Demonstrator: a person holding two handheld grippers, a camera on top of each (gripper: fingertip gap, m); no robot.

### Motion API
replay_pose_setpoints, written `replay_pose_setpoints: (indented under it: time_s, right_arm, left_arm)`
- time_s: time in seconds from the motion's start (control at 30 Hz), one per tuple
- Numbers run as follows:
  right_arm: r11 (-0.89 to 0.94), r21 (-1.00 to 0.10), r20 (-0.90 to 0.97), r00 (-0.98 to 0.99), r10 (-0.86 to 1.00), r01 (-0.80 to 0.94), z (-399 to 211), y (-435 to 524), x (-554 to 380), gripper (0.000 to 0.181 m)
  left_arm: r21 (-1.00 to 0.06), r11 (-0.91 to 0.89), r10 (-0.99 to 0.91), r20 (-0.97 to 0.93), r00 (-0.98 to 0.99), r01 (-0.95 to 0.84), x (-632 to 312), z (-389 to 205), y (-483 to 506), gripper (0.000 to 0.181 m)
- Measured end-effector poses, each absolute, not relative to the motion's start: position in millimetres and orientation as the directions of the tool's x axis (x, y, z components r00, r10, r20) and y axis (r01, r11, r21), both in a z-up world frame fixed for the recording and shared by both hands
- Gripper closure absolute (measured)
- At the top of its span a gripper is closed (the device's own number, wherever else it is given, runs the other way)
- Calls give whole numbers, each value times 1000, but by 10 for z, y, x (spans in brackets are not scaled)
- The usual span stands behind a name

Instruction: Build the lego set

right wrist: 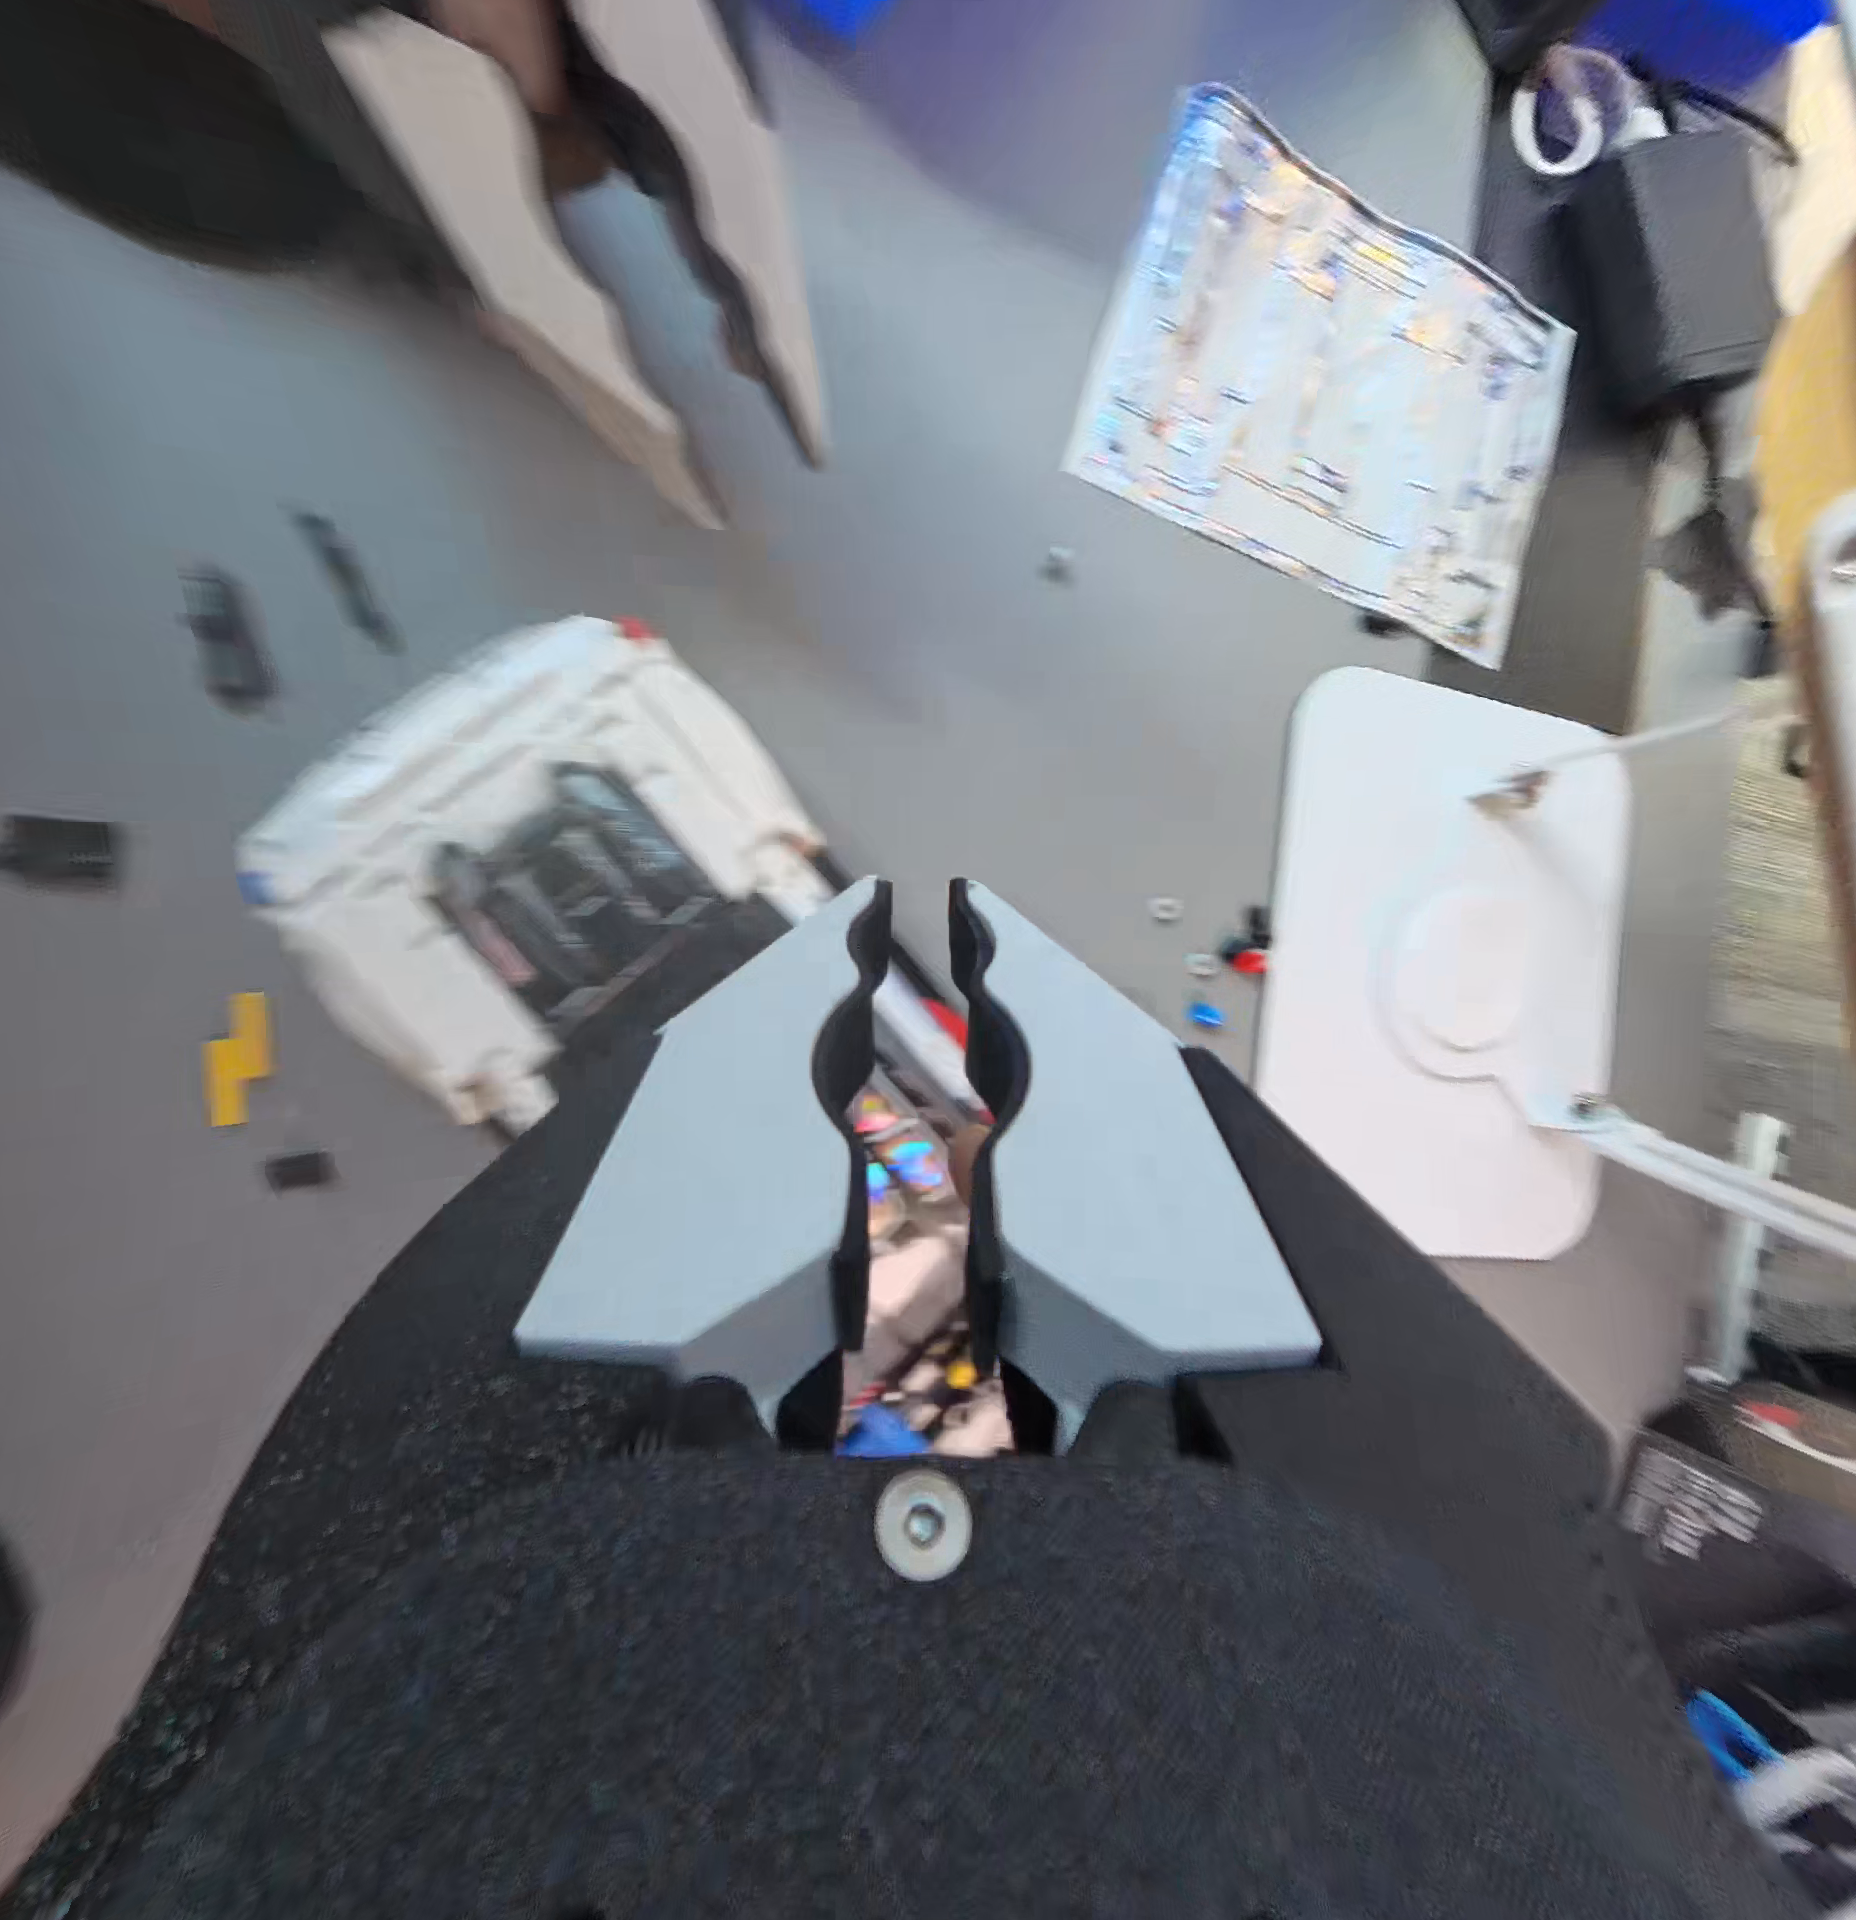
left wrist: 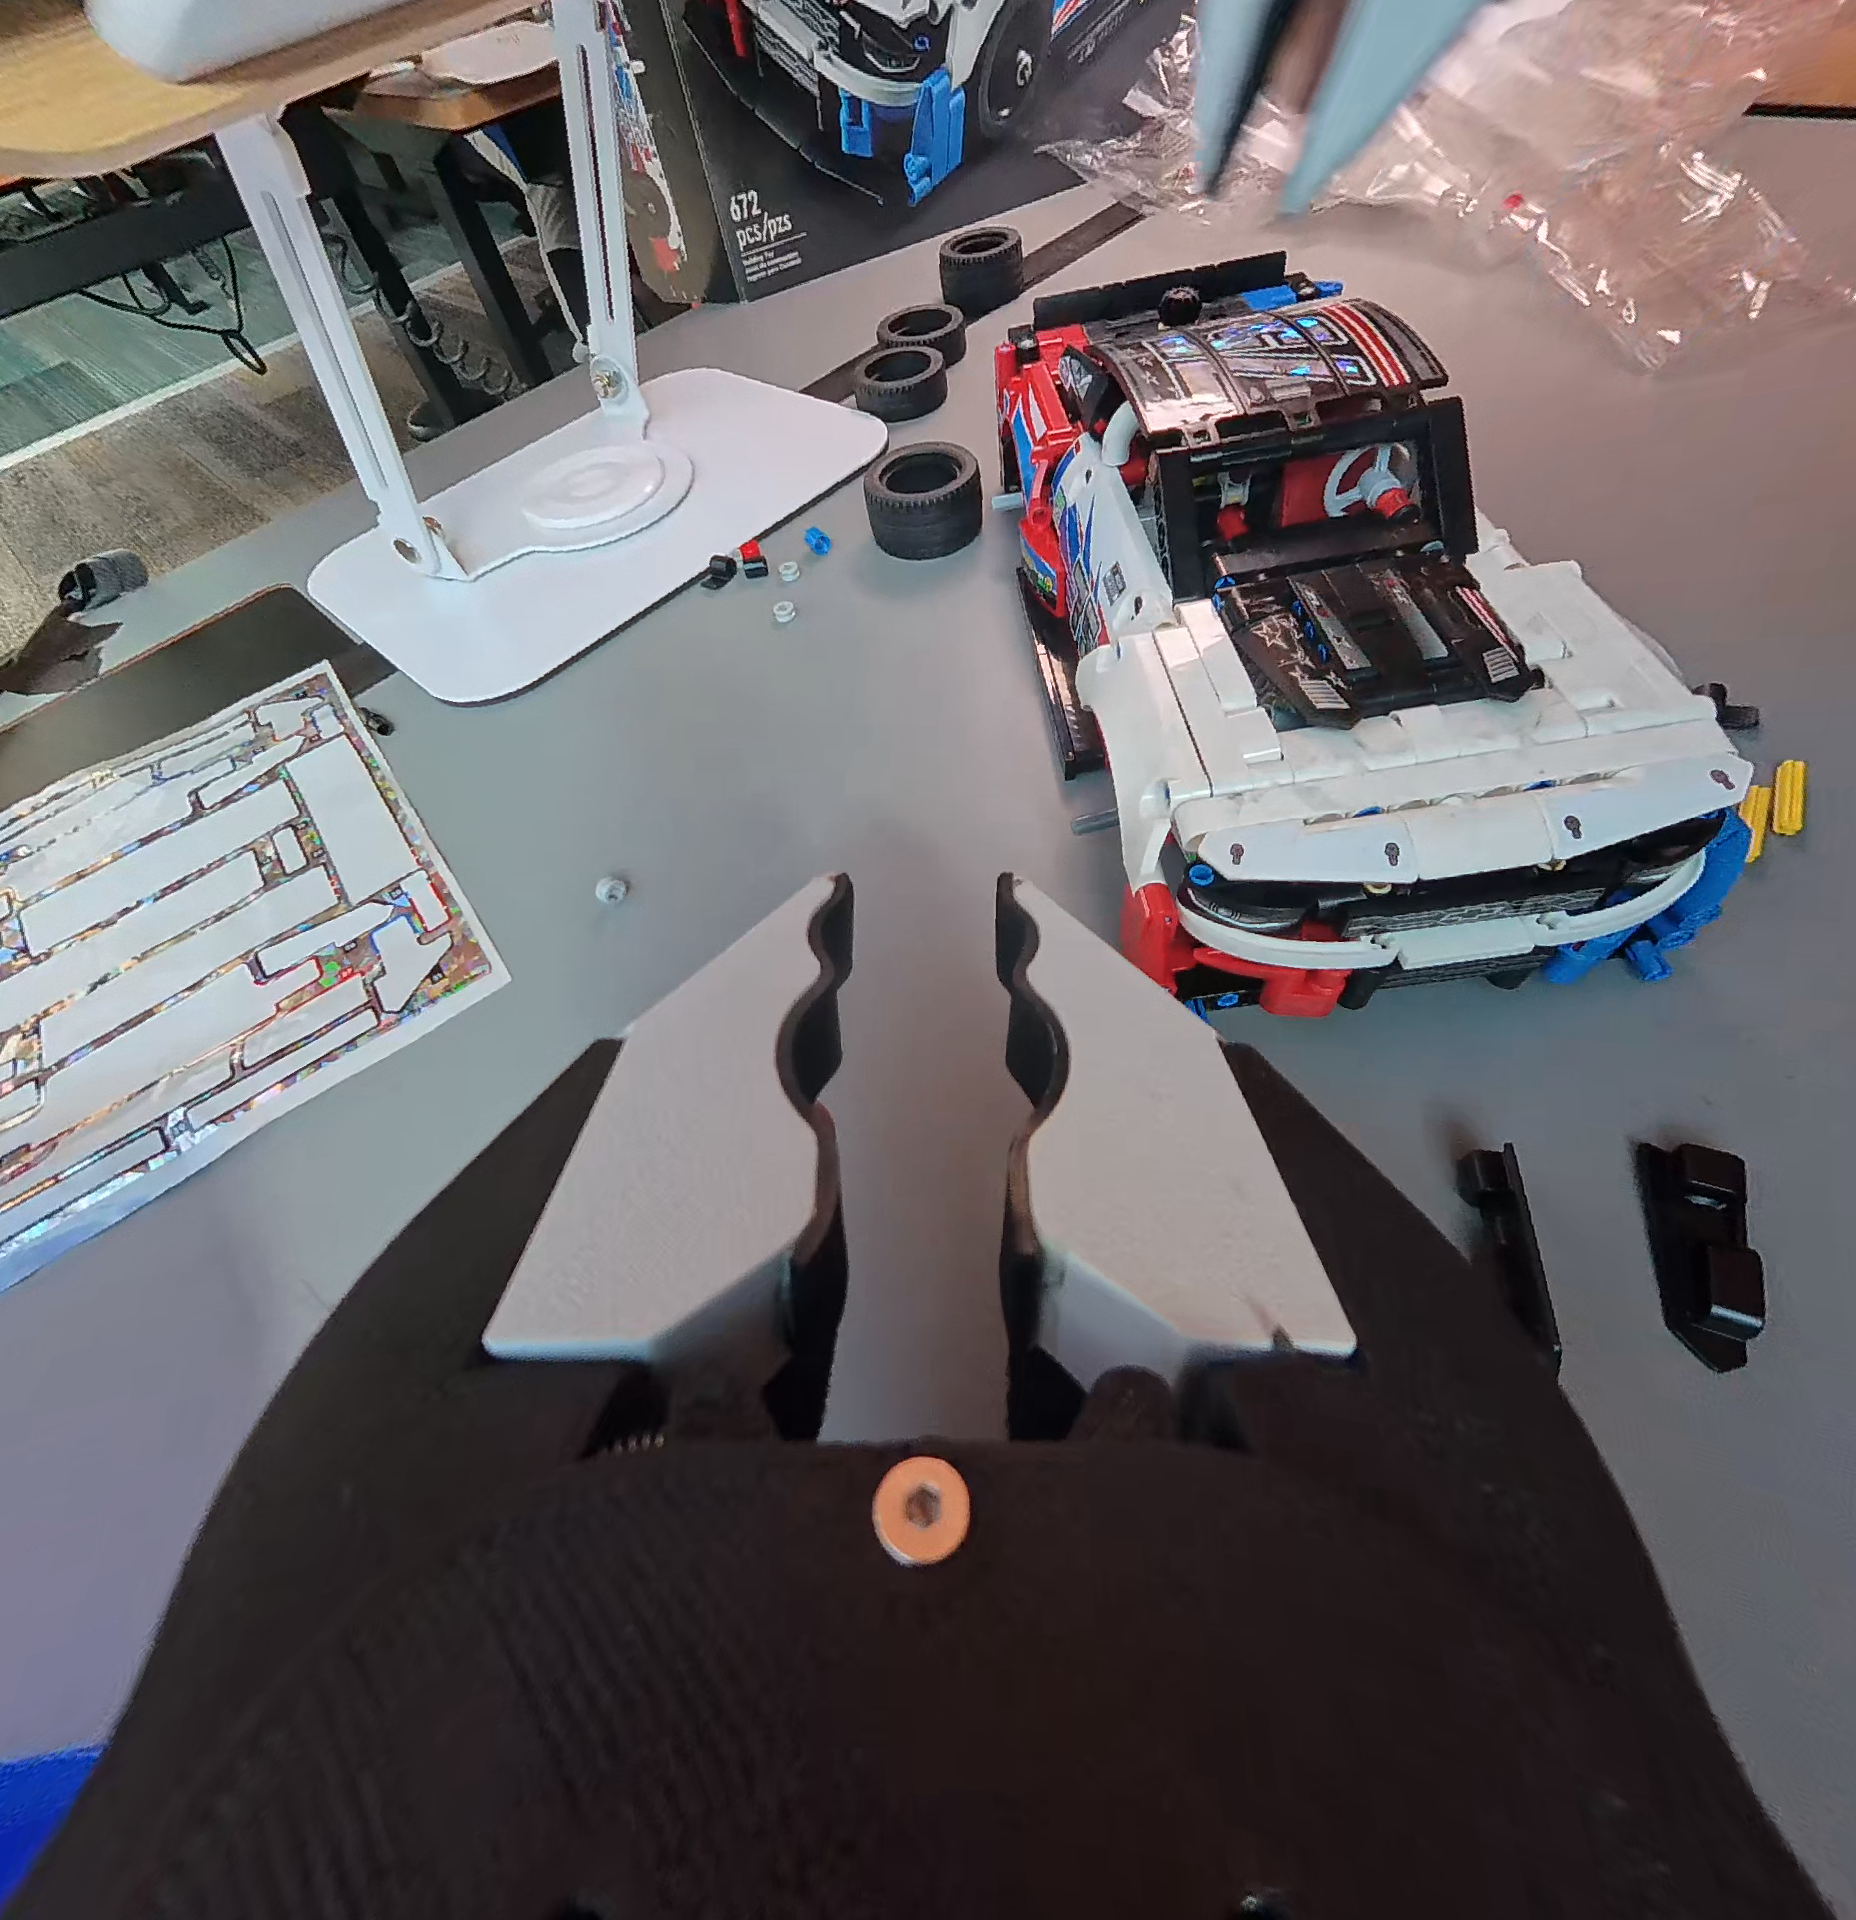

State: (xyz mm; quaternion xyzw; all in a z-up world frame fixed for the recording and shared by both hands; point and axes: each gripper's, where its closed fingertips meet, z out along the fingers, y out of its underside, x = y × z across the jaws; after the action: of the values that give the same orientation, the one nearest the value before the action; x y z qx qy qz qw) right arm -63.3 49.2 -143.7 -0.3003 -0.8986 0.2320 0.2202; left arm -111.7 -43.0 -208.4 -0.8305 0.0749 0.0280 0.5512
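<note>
Both grippers' jaws apart, empty.

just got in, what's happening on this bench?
Lego car build, mid-way. The car sits on the grey table with no wheels on; four black tyres lie loose beside it. The left gripper hovers open and empty over the table. The right gripper is above the car, slightly open, holding nothing. A sticker sheet lies nearby.
</note>
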Motion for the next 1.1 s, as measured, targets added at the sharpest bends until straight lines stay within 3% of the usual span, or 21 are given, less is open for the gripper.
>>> replay_pose_setpoints:
  time_s: [0.07,0.2,0.67,0.93,1.1]
  right_arm:
    - [735,-473,325,-679,658,486,-1611,909,-1094,172]
    - [665,-400,239,-628,740,631,-2153,1412,-1635,171]
    - [710,-291,188,-689,700,641,-2574,1481,-1833,170]
    - [681,-293,145,-673,725,671,-2592,1465,-1780,181]
    - [695,-364,53,-731,680,620,-2513,1146,-1530,181]
  left_arm:
    - [-910,-384,-93,-130,987,-157,-1119,-2094,-432,156]
    - [-912,-384,-82,-124,989,-146,-1153,-2089,-438,156]
    - [-918,-366,-119,-118,986,-153,-1066,-2039,-443,155]
    - [-919,-366,-113,-114,987,-148,-1083,-2035,-446,155]
    - [-919,-364,-115,-116,987,-150,-1080,-2032,-447,155]
